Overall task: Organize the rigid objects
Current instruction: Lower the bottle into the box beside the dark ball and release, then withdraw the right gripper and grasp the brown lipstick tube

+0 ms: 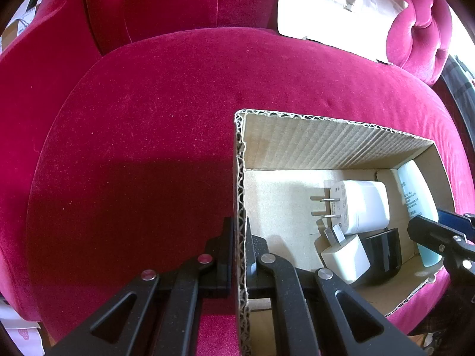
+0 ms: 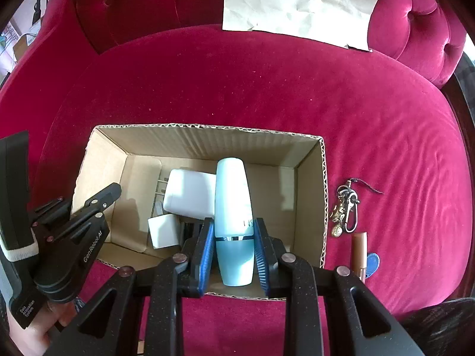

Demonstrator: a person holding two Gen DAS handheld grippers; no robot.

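Note:
An open cardboard box point(image 2: 207, 126) sits on a red velvet seat. My left gripper point(image 1: 240, 237) is shut on the box's left wall point(image 1: 240, 184), one finger inside and one outside. My right gripper point(image 2: 234, 225) is shut on a pale blue bottle point(image 2: 233, 190), its blue pads point(image 2: 207, 246) pressing the bottle's middle above the box's inside. On the box floor lie a large white charger point(image 1: 359, 204), a small white plug point(image 1: 346, 258) and a black object point(image 1: 383, 255). In the left wrist view the bottle point(image 1: 415, 190) and the right gripper point(image 1: 433, 225) show at the far right.
A keyring point(image 2: 344, 210), a brown tube point(image 2: 359, 252) and a blue tag point(image 2: 372, 262) lie on the cushion point(image 2: 267, 89) right of the box. A creased sheet of paper point(image 2: 297, 0) leans on the backrest. A hand point(image 2: 23, 335) holds the left gripper point(image 2: 109, 195).

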